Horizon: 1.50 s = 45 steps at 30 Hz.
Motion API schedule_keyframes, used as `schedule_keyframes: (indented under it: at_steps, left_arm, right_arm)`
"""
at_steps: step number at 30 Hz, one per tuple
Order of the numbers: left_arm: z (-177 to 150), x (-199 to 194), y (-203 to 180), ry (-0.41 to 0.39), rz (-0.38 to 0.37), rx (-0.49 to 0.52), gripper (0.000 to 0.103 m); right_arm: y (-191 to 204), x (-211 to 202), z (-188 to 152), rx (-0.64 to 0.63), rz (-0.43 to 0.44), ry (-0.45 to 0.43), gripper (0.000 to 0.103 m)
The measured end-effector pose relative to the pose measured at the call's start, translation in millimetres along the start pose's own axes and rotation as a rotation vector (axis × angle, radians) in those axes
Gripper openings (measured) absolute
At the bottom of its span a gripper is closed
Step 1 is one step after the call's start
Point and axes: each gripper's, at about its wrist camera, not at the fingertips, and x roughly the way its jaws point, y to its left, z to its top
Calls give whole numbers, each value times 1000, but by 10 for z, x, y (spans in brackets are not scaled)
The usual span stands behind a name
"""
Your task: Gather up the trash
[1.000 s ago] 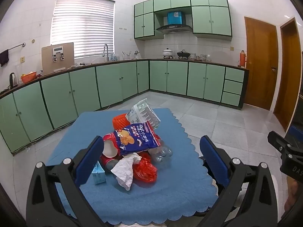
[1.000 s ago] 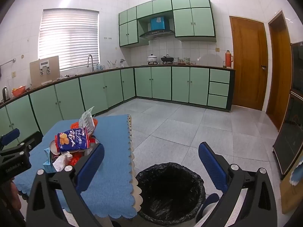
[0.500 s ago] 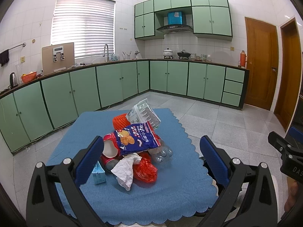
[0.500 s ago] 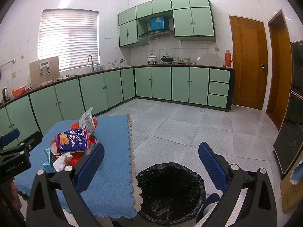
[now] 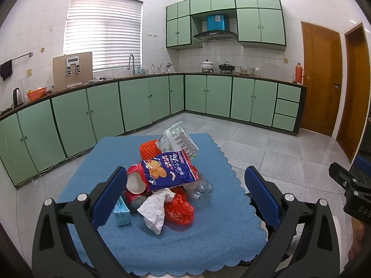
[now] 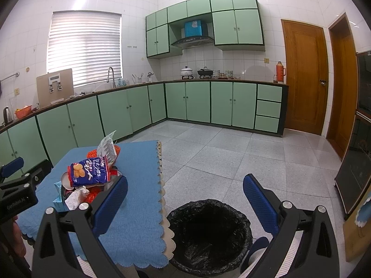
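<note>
Judging from the untouched trash pile (image 5: 167, 180) at frame centre on the blue cloth (image 5: 208, 236), collection had not begun. The left gripper (image 5: 184, 193) hovered before it, jaws wide apart and empty. The right gripper (image 6: 185, 205) hung spread and empty above the black-lined bin (image 6: 209, 234), lower centre. A first grasp probably suited the loose white tissue (image 5: 156, 210).

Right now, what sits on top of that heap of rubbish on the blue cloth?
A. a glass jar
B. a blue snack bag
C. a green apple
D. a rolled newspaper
B: the blue snack bag lies across the top of the pile, above the red cans and the crumpled white tissue.
</note>
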Motion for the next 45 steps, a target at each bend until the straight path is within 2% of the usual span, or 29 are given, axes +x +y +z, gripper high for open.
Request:
schedule_keyframes:
  at_steps: [45]
  left_arm:
    - [-43,87,75,12,14,-7,98]
  right_arm:
    - [33,89,-55,8,0,11,97]
